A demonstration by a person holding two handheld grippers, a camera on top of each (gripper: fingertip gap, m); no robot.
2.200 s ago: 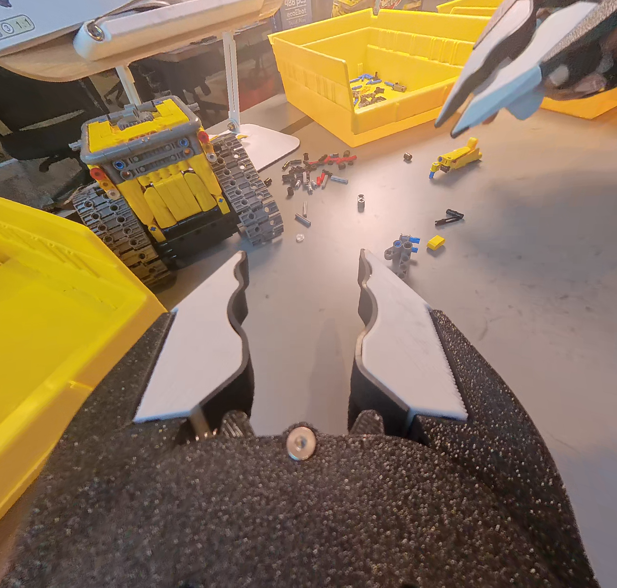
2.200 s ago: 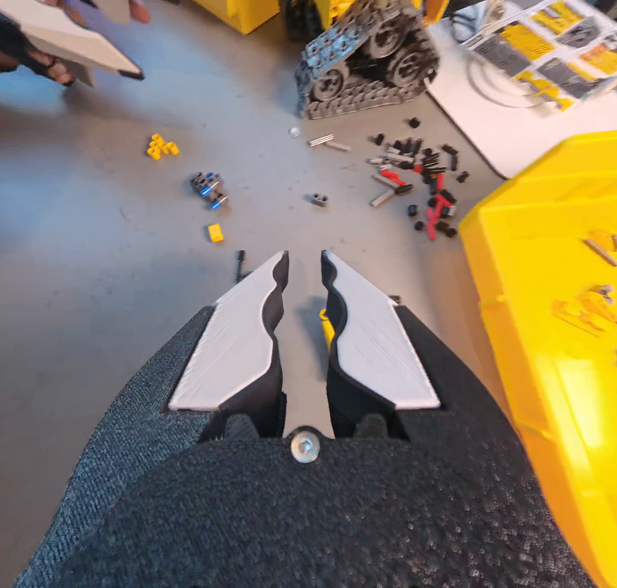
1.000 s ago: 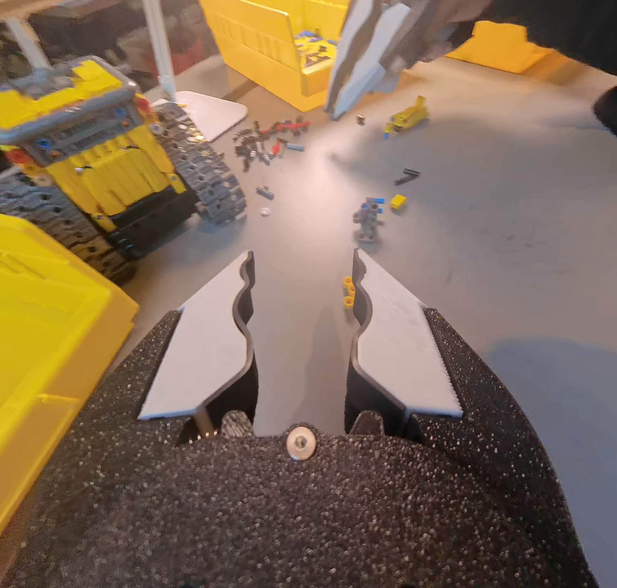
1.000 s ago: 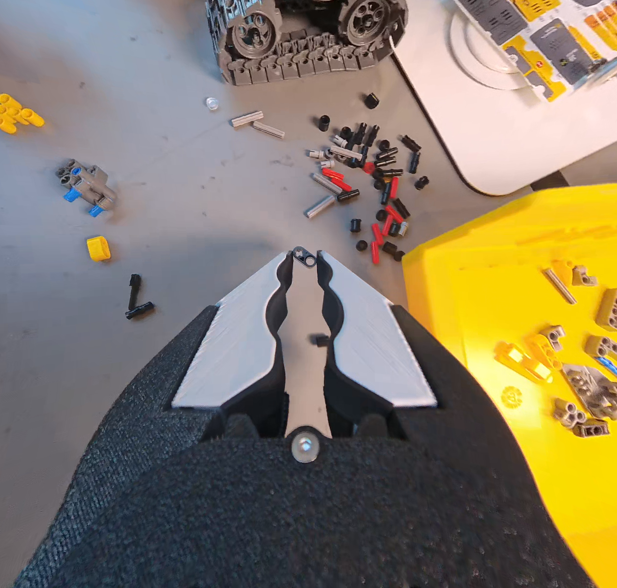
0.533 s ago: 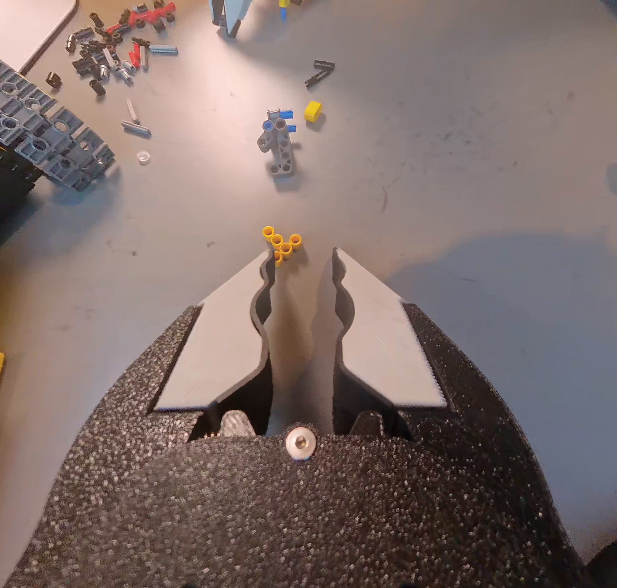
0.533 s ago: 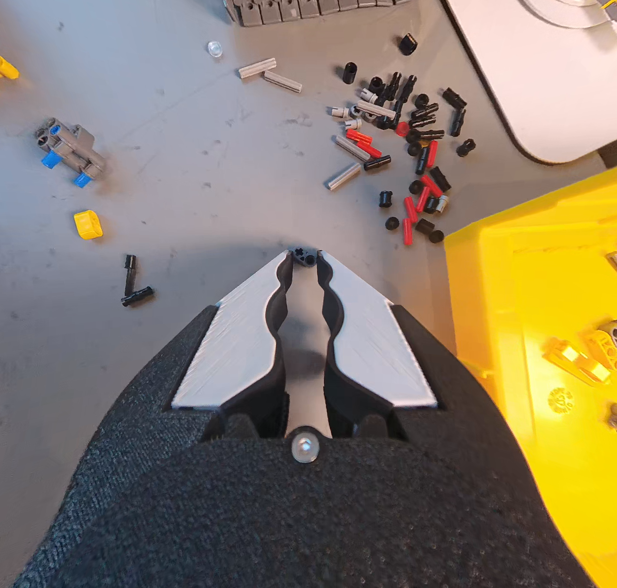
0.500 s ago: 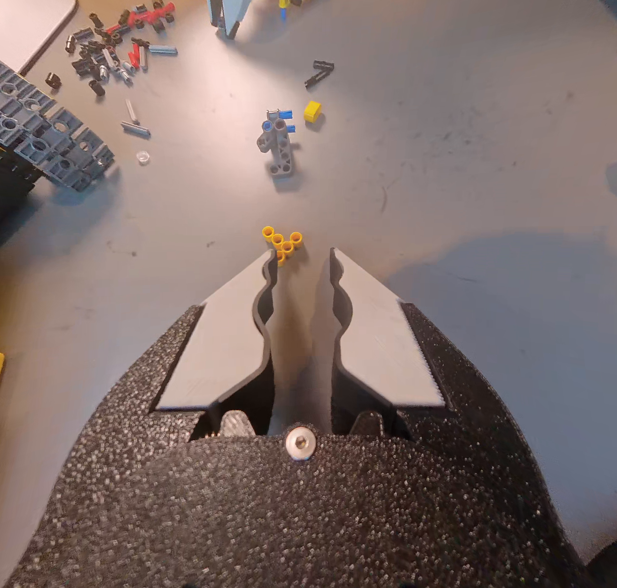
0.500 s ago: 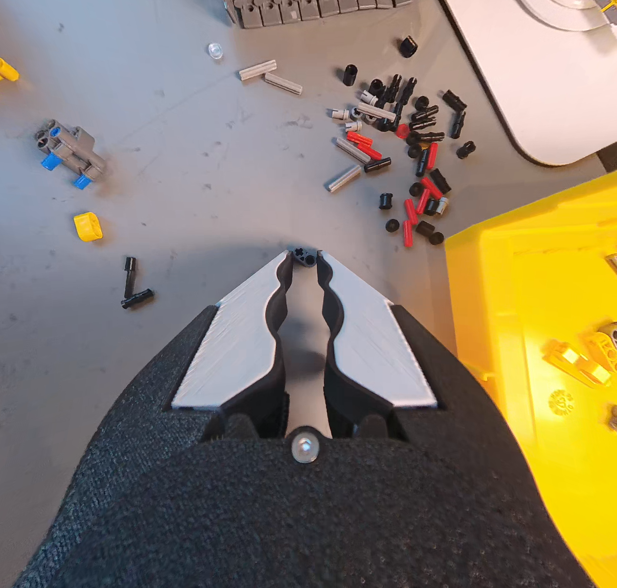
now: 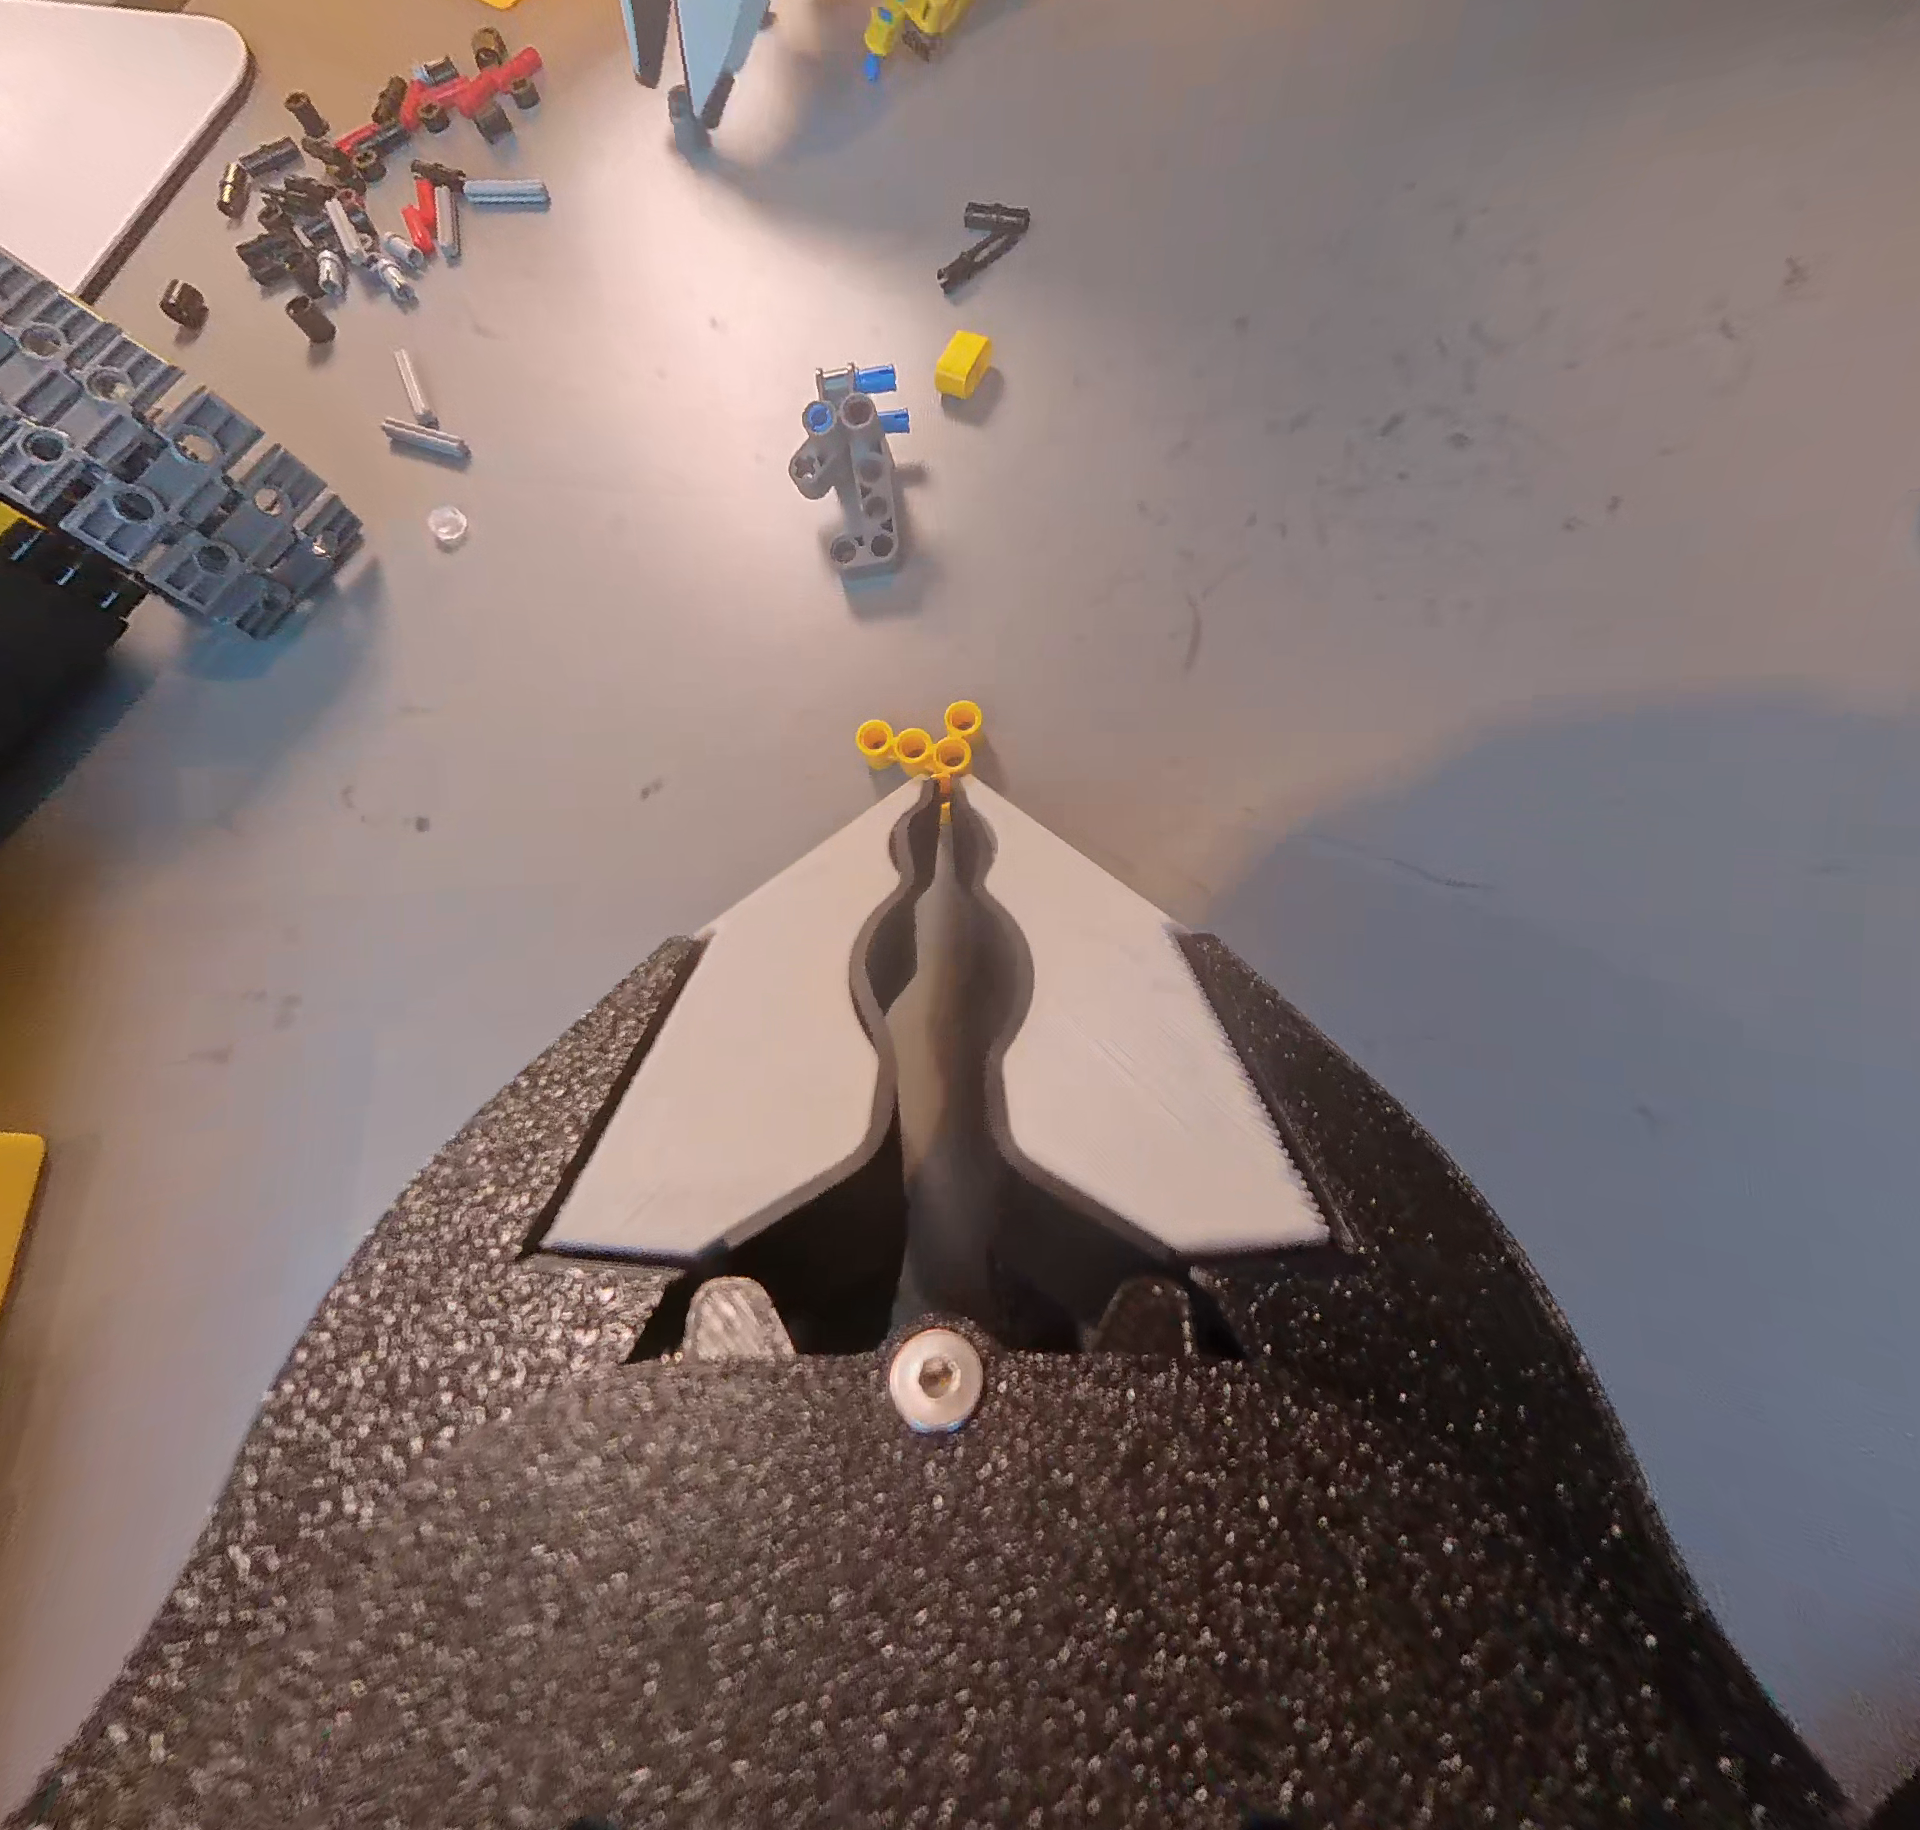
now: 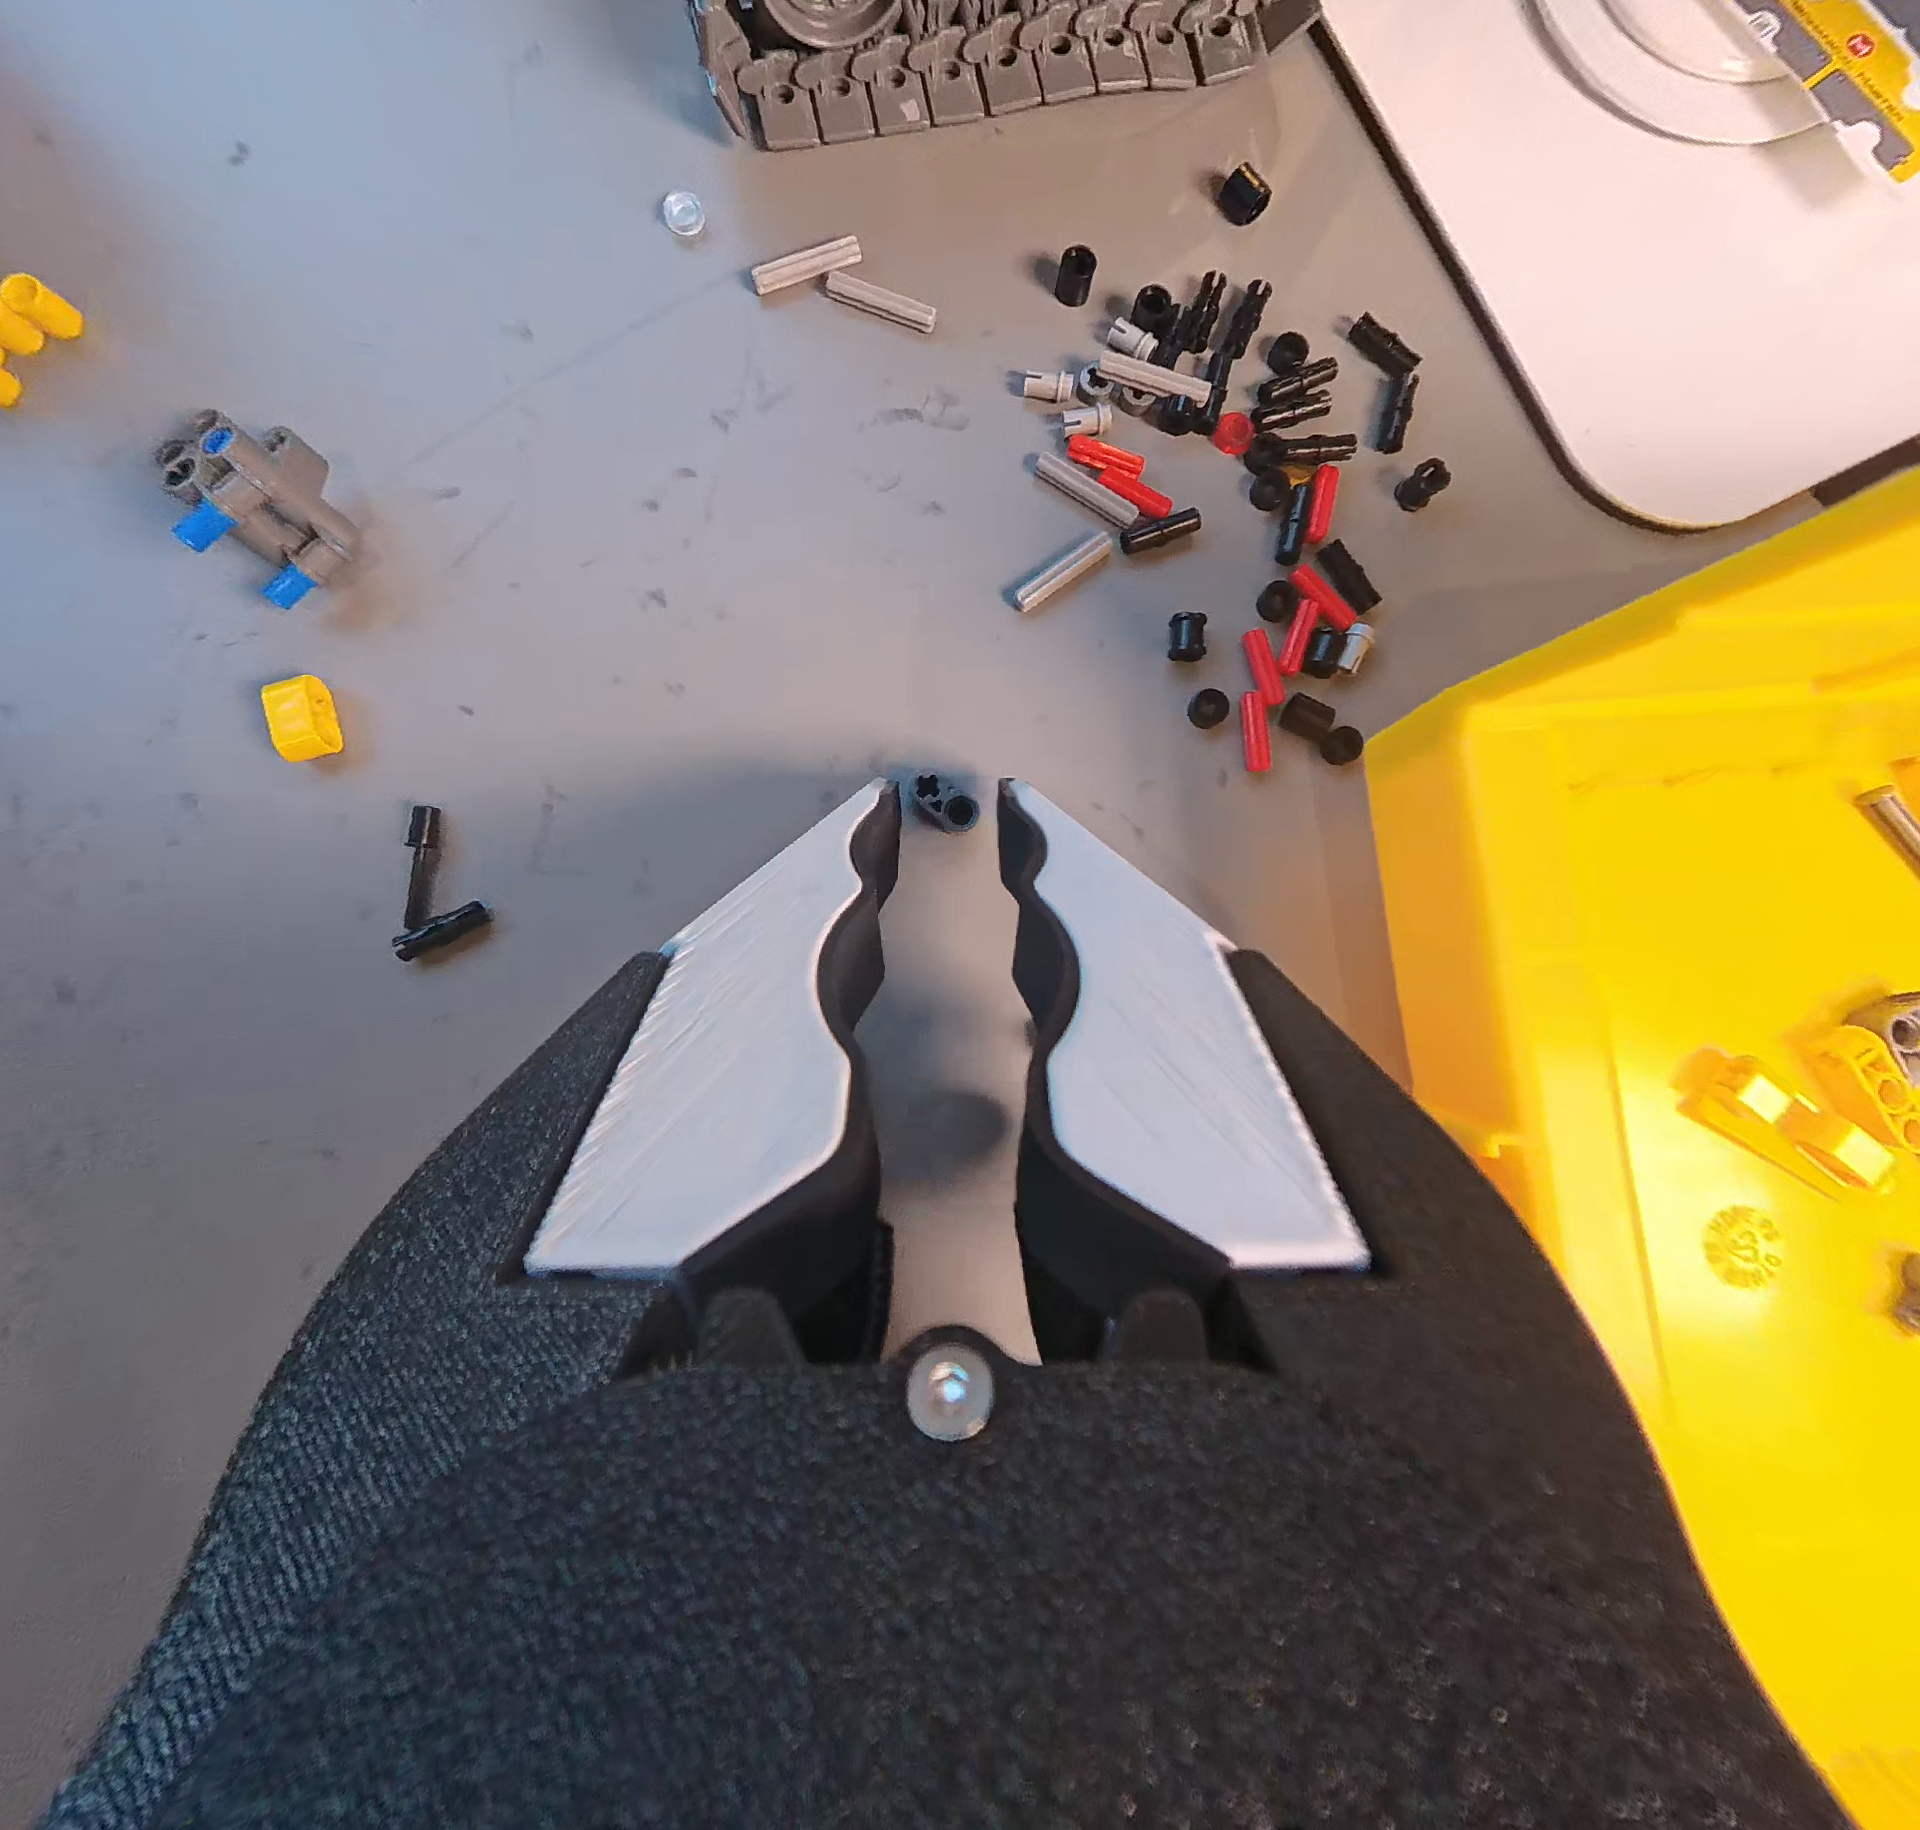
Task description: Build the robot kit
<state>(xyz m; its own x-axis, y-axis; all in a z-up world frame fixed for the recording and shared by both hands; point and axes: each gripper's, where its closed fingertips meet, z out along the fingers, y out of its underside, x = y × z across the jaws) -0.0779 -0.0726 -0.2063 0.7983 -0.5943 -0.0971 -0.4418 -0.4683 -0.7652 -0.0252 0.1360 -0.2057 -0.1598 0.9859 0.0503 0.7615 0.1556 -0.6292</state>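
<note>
The left tongs [image 9: 940, 793] are clenched on the near end of a small yellow connector piece [image 9: 920, 741], whose ringed tubes stick out just past the tips, low over the grey surface [image 9: 1455, 430]. Beyond the yellow connector lies a grey beam with blue pins [image 9: 857, 461], with a small yellow block [image 9: 964, 364] just to that beam's right and two black pins [image 9: 982, 242] farther on. Left of the beam lie two grey axles [image 9: 421, 409] and a scatter of black and red pins [image 9: 364, 180], then the grey track of a toy vehicle [image 9: 156, 492]. The right tongs [image 10: 945, 793] are released, slightly parted, with a small dark connector [image 10: 943, 801] lying on the surface between the tips. A yellow bin [image 10: 1558, 949] sits well beyond the pins.
</note>
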